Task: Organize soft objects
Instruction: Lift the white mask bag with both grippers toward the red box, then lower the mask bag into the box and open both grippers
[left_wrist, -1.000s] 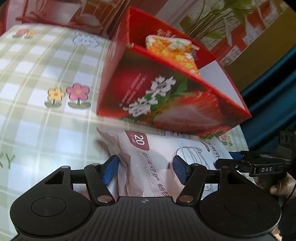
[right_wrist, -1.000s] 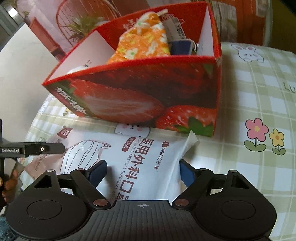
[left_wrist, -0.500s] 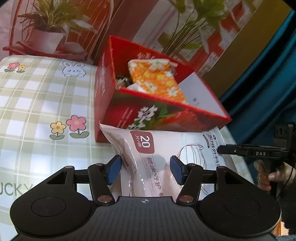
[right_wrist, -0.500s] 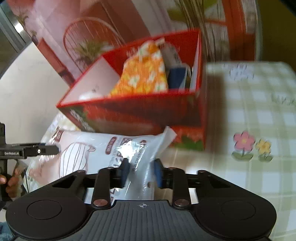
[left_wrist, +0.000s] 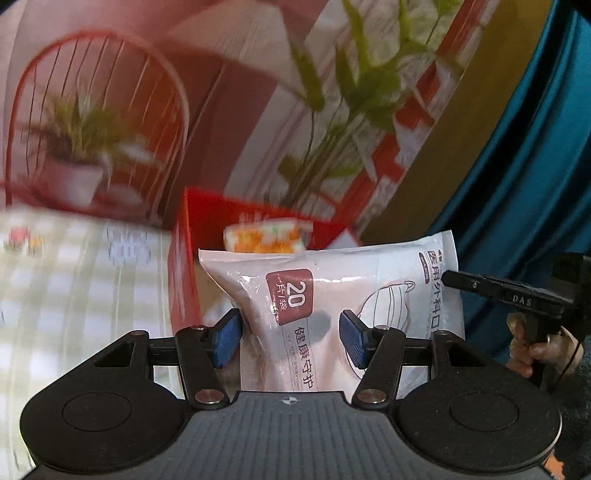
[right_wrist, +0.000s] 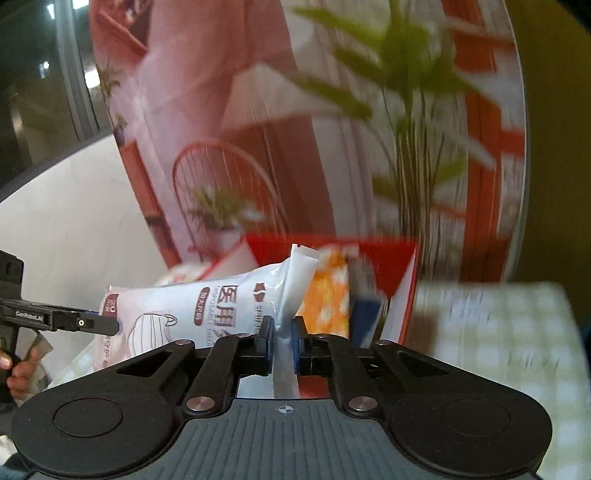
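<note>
A white plastic pack of face masks (left_wrist: 332, 295) hangs in the air in front of the red strawberry box (left_wrist: 184, 280). My right gripper (right_wrist: 282, 341) is shut on the pack's right edge (right_wrist: 221, 306) and holds it up. My left gripper (left_wrist: 290, 336) has its blue pads (left_wrist: 227, 338) spread wide on either side of the pack's left end; whether they touch it is unclear. An orange flowered pouch (left_wrist: 266, 238) lies inside the box, also in the right wrist view (right_wrist: 328, 291).
The box (right_wrist: 406, 291) stands on a green checked tablecloth (left_wrist: 81, 280) that also shows in the right wrist view (right_wrist: 498, 332). A backdrop with printed plants is behind. A blue curtain (left_wrist: 535, 166) hangs at the right. Both views are blurred.
My right gripper closed on the pack's edge and lifted it off the table. Both grippers rose and tilted up; the pack now hangs level with the box's rim.
</note>
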